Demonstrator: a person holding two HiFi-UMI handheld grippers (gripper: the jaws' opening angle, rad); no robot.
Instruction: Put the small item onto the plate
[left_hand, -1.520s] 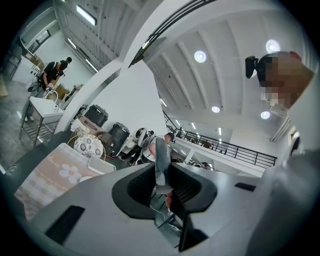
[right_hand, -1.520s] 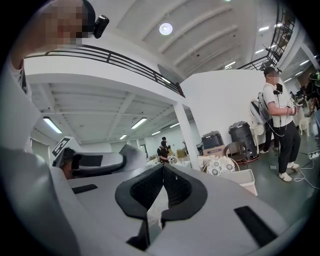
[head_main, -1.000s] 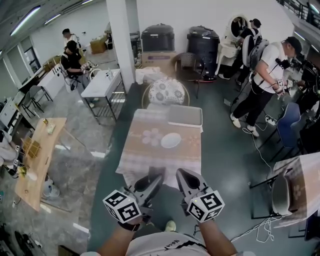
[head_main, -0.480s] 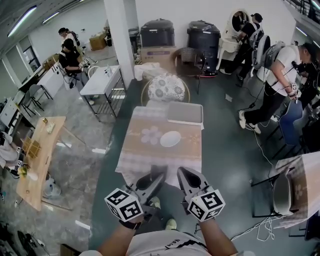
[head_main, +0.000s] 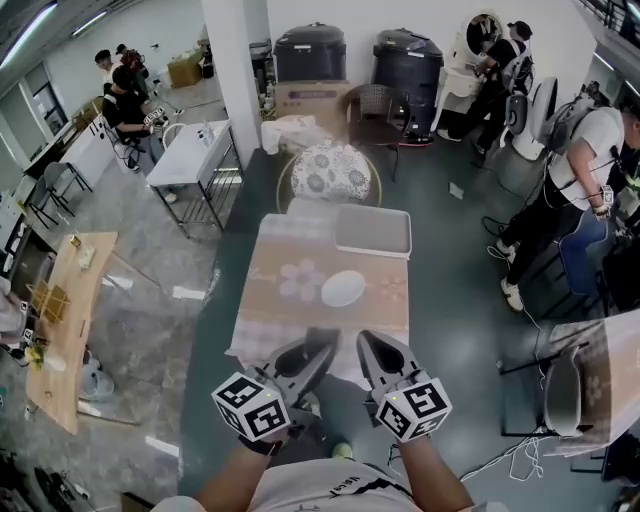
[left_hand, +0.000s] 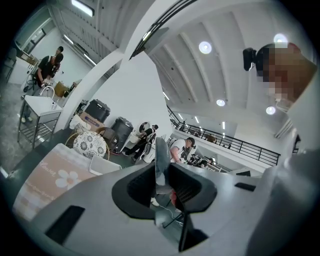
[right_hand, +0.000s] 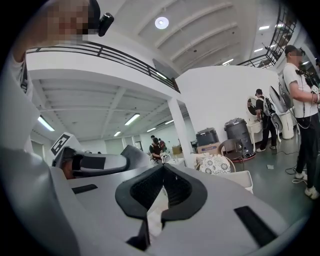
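A white oval plate (head_main: 343, 288) lies on the floral-cloth table (head_main: 270, 320), right of its middle. Both grippers hang short of the table's near edge, close to my body. My left gripper (head_main: 318, 350) is shut on a small flat grey item (left_hand: 160, 156) that sticks up past its jaw tips. Beside it, my right gripper (head_main: 368, 346) is shut, its tips touching with nothing between them (right_hand: 163, 166). In the right gripper view the left gripper (right_hand: 100, 162) shows alongside. Neither gripper is over the plate.
A white tray (head_main: 372, 231) sits at the table's far right corner. Behind the table stands a round chair with a floral cushion (head_main: 329, 172). People (head_main: 575, 165) stand at the right; a steel table (head_main: 190, 155) and a wooden table (head_main: 65, 300) are at the left.
The view has crept slightly forward toward the table. Both grippers keep the same pose and grip. The people at the right have shifted place.
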